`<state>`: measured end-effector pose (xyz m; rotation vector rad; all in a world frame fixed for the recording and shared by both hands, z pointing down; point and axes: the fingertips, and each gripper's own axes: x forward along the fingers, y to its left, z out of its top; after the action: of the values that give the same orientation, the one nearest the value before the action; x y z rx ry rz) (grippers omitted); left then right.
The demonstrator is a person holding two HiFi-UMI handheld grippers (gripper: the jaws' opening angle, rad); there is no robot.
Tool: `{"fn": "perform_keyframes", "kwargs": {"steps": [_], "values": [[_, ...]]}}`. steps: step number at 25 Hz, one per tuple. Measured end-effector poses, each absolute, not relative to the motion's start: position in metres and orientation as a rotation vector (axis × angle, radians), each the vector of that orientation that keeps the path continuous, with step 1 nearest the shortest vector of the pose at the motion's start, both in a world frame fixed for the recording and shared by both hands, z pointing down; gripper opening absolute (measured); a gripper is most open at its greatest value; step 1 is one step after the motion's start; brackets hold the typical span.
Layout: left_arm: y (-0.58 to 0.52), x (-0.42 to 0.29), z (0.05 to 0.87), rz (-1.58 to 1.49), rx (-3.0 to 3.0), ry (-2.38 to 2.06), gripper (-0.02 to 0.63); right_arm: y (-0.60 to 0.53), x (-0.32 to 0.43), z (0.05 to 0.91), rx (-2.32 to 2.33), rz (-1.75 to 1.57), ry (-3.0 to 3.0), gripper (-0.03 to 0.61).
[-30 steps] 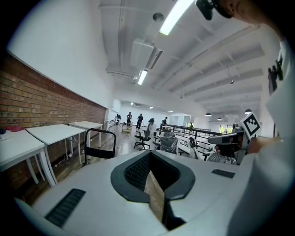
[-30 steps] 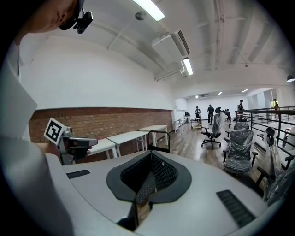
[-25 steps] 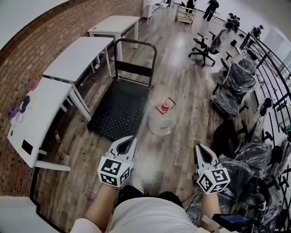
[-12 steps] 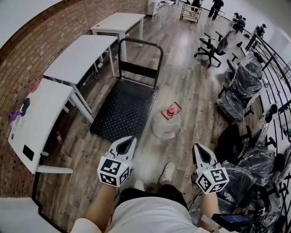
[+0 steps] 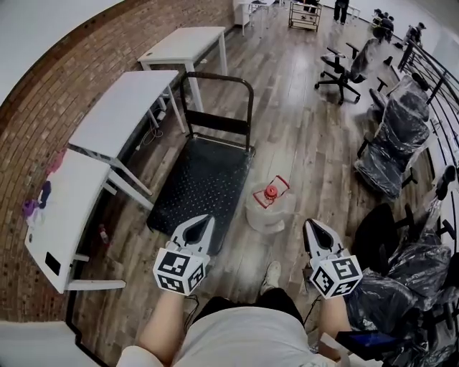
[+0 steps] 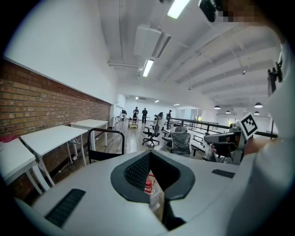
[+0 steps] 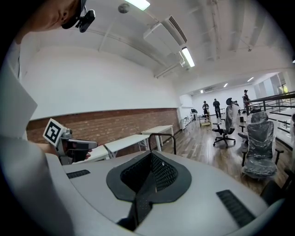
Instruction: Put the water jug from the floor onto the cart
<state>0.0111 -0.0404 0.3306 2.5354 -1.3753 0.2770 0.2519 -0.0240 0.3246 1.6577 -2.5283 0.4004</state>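
Nearest are the person's forearms, each holding a gripper out over the wooden floor (image 5: pixel 308 143). The left gripper (image 5: pixel 203 219) has its jaws a narrow slit apart with nothing between them; through the slit, in its own view, the jug's red cap shows well ahead. The right gripper (image 5: pixel 314 226) has its jaws pressed together on nothing. 1 shoe (image 5: pixel 272 272) sits on the floor between the 2 grippers.

Just beyond the grippers, nearer the right one, the jug (image 5: pixel 269 211) stands upright on the floor, clear-bodied with a red cap and red handle. It is just beside the near right corner of the cart (image 5: pixel 204 175), not on it. The cart has a black studded deck and a black handle standing up at its far end.

To the left, 3 white tables (image 5: pixel 122 107) run in a line along a brick wall (image 5: pixel 43 93). To the right, plastic-wrapped chairs (image 5: pixel 391 147) stand by a black railing. Farther back is a bare office chair (image 5: pixel 348 68), and at the far end a few people stand near a small trolley (image 5: pixel 305 14).
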Motion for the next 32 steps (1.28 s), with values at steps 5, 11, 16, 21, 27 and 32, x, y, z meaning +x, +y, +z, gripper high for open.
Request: {"fn": "perform_keyframes", "kwargs": {"steps": [5, 11, 16, 21, 27, 32], "values": [[-0.089, 0.051, 0.323, 0.299, 2.532, -1.414, 0.000, -0.083, 0.290, 0.325, 1.617, 0.412, -2.558, 0.003], [-0.132, 0.082, 0.321, 0.301, 2.472, -1.490, 0.000, -0.144, 0.323, 0.331, 1.520, 0.451, -2.590, 0.003], [-0.152, 0.071, 0.322, 0.308, 2.408, -1.552, 0.000, -0.176, 0.319, 0.341, 1.455, 0.483, -2.613, 0.003], [-0.172, 0.044, 0.325, 0.298, 2.389, -1.577, 0.000, -0.200, 0.292, 0.339, 1.414, 0.466, -2.622, 0.003], [-0.191, 0.024, 0.331, 0.287, 2.455, -1.483, 0.000, -0.205, 0.267, 0.324, 1.479, 0.403, -2.567, 0.003], [-0.202, -0.016, 0.337, 0.268, 2.488, -1.444, 0.000, -0.206, 0.232, 0.318, 1.535, 0.339, -2.499, 0.003]]}}
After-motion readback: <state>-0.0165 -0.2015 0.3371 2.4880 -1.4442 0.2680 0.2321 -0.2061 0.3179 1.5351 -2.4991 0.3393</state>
